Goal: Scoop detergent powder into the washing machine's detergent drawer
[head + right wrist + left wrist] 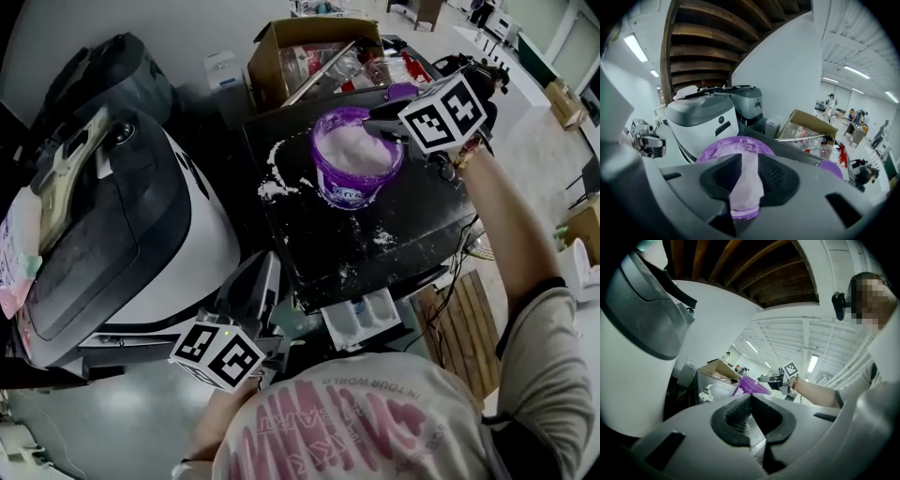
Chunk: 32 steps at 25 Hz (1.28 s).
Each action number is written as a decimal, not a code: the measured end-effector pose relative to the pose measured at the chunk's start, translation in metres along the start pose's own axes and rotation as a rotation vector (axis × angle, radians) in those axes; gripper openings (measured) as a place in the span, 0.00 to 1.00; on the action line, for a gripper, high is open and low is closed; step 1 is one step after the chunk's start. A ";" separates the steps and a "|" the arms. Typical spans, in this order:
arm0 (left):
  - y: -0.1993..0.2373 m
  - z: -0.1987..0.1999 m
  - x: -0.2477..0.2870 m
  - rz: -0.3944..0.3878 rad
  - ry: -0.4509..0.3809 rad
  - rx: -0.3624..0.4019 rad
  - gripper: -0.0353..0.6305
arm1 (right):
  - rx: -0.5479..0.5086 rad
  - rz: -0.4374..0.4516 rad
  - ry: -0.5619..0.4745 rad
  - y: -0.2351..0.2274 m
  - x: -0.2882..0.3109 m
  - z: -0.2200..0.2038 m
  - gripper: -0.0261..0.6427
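A purple tub point(354, 155) of white detergent powder stands on the black top of the washing machine point(394, 234). My right gripper point(373, 120) hangs over the tub's far right rim and tilts down into it. Its jaws stand open in the right gripper view point(746, 161); only pale powder and the tub point(717, 147) show through the gap, and I make out no scoop. The detergent drawer point(361, 317) is pulled out at the machine's front. My left gripper point(267, 272) is low, left of the drawer, level, pads shut together point(751, 401) on nothing.
Spilled powder point(277, 187) lies on the black top, left of the tub. A white and black appliance point(122, 225) stands close on the left. Behind are a cardboard box point(309, 56) and a purple lid point(403, 91). Wooden slats point(459, 323) sit at the right.
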<state>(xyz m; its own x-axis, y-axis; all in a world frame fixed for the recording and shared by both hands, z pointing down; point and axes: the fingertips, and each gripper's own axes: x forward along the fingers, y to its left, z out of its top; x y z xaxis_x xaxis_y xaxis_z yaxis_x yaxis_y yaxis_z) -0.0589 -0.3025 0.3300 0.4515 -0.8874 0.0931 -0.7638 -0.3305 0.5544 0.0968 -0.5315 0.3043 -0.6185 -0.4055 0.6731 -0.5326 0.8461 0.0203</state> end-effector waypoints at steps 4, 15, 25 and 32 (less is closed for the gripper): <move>0.005 0.003 -0.005 0.013 -0.013 -0.001 0.06 | -0.048 -0.035 0.089 -0.007 0.016 -0.005 0.20; 0.011 0.005 -0.011 0.023 -0.037 -0.014 0.06 | -0.039 -0.010 0.145 -0.003 0.024 -0.013 0.05; 0.011 0.010 -0.017 0.008 -0.053 -0.021 0.06 | -0.122 -0.210 0.077 -0.005 0.026 0.015 0.05; 0.019 0.018 -0.029 -0.002 -0.064 -0.024 0.06 | -0.039 -0.148 0.104 0.016 0.038 0.008 0.04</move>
<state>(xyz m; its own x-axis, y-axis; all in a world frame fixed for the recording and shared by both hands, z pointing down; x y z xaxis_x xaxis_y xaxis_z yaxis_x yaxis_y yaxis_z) -0.0954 -0.2887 0.3227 0.4225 -0.9055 0.0395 -0.7512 -0.3254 0.5743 0.0605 -0.5362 0.3246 -0.4714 -0.4903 0.7331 -0.5890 0.7937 0.1522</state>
